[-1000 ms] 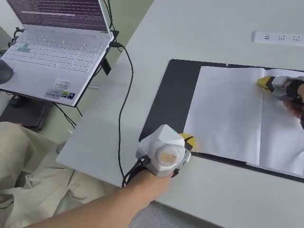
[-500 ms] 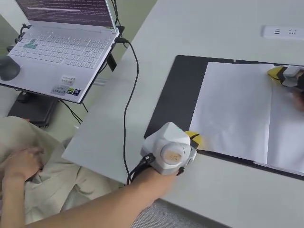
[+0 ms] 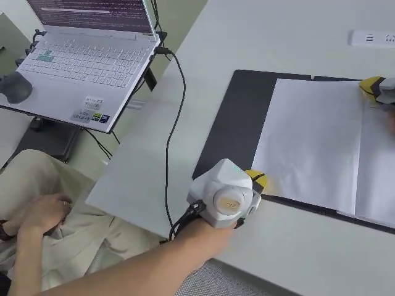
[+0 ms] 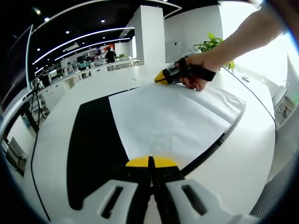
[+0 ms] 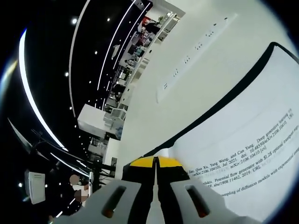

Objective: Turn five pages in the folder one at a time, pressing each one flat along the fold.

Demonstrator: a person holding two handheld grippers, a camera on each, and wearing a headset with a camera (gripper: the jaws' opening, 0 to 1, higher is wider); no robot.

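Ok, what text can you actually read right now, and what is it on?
"Qian Xu, Yang Wang, and Can Yang": printed page in the folder, right gripper view.
"Potential flow generator with": same page.
"abs/1908.11462, 2019. URL": same page.
Laptop screen text: too small to read.
Laptop stickers: too small to read.
Power strip markings: blurred.
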